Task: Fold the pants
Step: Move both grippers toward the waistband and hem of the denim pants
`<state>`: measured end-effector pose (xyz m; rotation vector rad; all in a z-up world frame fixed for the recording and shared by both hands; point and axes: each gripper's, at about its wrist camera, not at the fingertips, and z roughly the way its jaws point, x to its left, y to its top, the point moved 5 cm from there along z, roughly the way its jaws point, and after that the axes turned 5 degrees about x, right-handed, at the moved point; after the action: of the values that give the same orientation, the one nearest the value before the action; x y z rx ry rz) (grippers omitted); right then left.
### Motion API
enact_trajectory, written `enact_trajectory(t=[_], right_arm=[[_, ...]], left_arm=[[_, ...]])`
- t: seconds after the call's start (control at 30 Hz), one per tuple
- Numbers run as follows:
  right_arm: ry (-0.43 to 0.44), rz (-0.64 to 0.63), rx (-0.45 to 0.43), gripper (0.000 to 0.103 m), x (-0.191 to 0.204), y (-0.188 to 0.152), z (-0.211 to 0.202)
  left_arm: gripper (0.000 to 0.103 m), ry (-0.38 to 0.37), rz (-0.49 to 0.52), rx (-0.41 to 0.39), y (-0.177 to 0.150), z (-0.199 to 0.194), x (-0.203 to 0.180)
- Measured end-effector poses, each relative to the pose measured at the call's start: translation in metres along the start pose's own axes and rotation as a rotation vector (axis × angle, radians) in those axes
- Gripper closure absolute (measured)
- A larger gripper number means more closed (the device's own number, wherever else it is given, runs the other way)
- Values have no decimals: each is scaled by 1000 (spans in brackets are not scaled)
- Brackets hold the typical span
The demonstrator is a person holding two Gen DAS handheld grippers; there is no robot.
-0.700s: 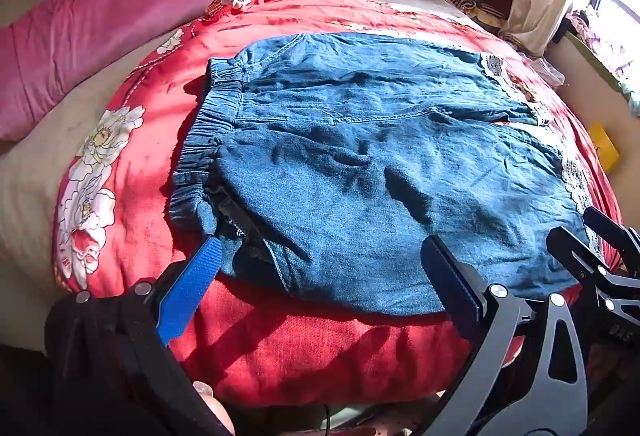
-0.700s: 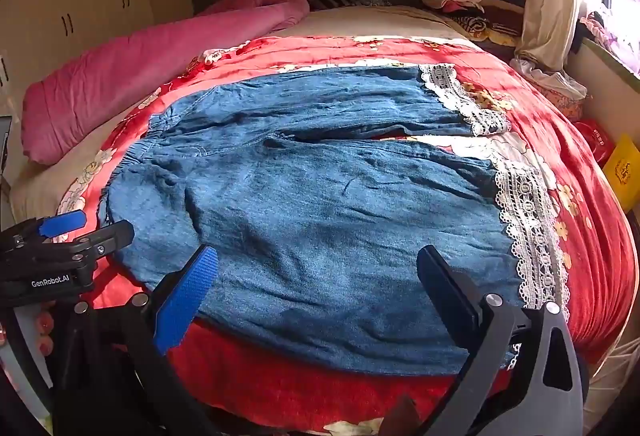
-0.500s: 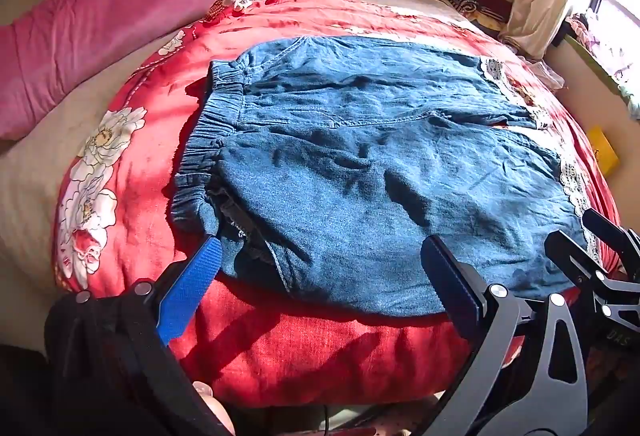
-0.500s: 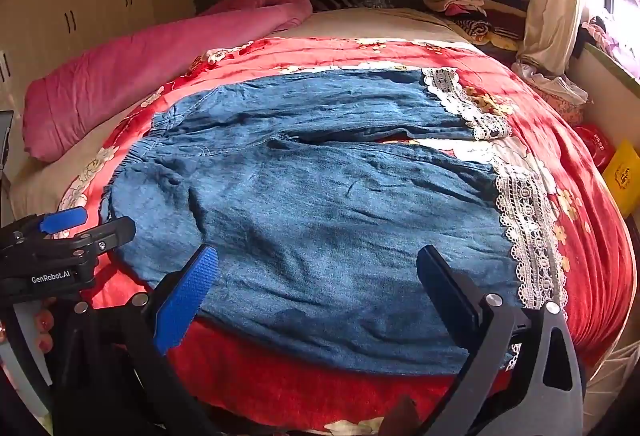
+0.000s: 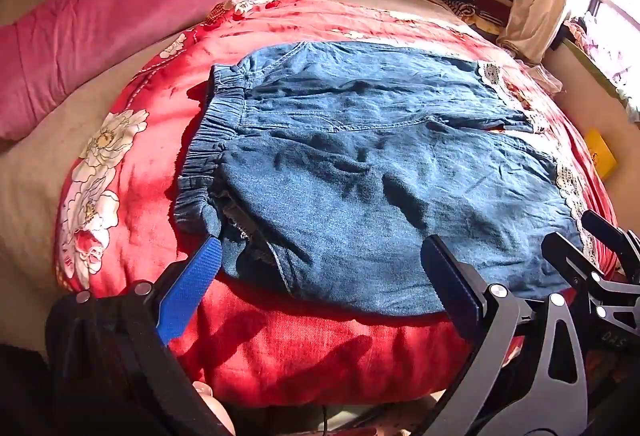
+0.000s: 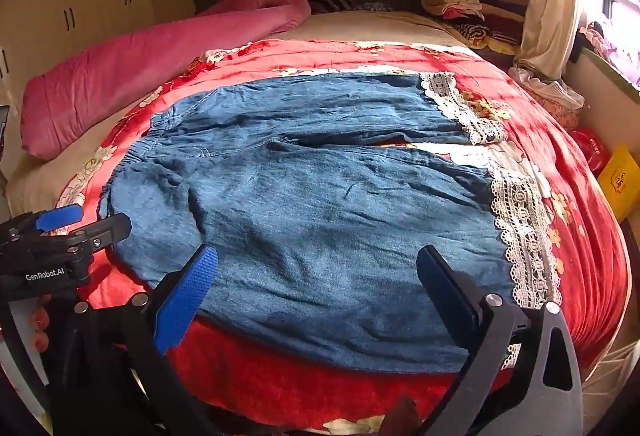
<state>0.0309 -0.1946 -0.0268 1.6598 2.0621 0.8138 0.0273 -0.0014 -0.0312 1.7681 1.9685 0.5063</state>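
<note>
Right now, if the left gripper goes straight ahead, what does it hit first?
Probably the denim pants: the open left gripper points at the near leg by the elastic waistband. Depth is unclear; nothing shows between.

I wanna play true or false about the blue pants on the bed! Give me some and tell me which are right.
1. The denim pants lie spread flat on the red flowered blanket. True.
2. The left gripper is squeezing the waistband. False: its fingers are apart, hold nothing and sit near the pants' close edge.
3. The leg ends have white lace trim. True.
4. The right gripper is shut on a pant leg. False: it is open and holds no cloth.
5. The pants are already folded in half. False: both legs lie side by side, unfolded.
6. A pink quilt lies along the left side of the bed. True.
</note>
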Motion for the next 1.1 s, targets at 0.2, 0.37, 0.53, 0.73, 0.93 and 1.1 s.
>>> enact_trajectory(t=[0.2,0.37,0.53,0.73,0.93,1.1], right_arm=[[-2,-1,1,4,-1,0,0],[-5,-7,-2,4,0,0,0],[-4,-10,-2,4,2,0,1],[-4,-16,0,4,3,0,2],[-1,-19,2,4,5,0,3],[0,-23,2,4,5,1,3]], left_arm=[[9,0,3,-4,-1,-1,-1],[9,-4,4,-3,-1,-1,-1],[9,-1,5,-5,-1,-3,-2],[9,-2,5,-5,-1,-3,-2],[9,-2,6,-6,-1,-3,-2],[9,1,7,-9,1,-3,-2]])
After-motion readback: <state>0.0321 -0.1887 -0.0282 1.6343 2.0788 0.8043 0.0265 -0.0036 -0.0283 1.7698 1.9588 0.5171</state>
